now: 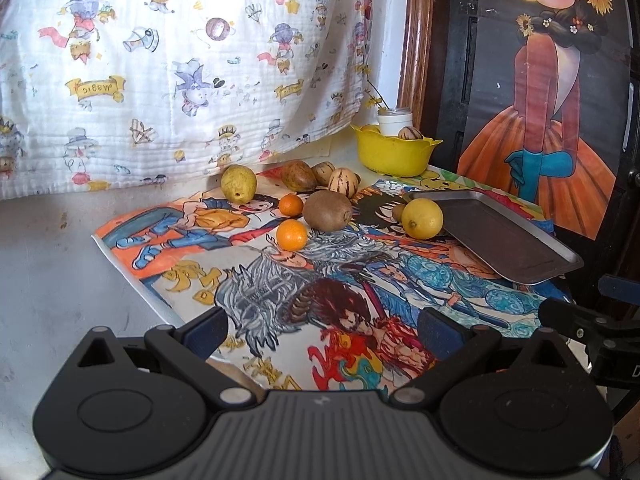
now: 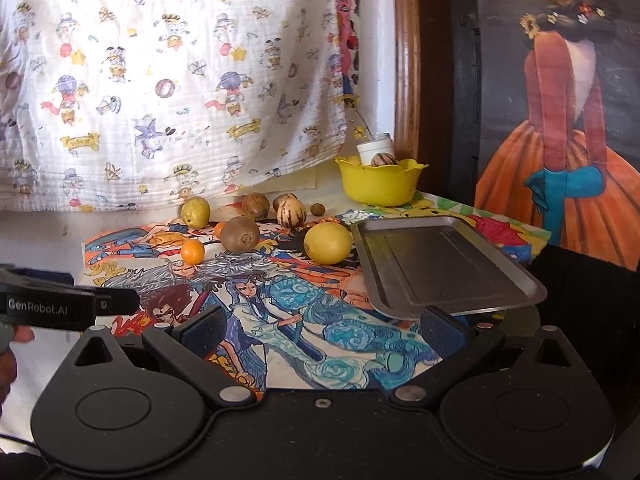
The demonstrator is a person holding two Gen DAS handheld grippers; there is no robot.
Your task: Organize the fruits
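Your left gripper (image 1: pixel 322 330) and right gripper (image 2: pixel 322 330) hold their fingers spread, empty. Mid-frame, beside the tray (image 2: pixel 448 268), the lemon (image 2: pixel 328 242) looks firm, smooth, roll-prone: pinch its middle; kiwi (image 2: pixel 240 233) behind feels softer

— What's at centre frame?
— A round yellow lemon (image 2: pixel 327 242), touching the grey metal tray (image 2: pixel 448 264)'s left rim.
— And the black two-finger right gripper (image 2: pixel 322 330)?
— Bottom of frame, fingers wide apart, holding nothing.
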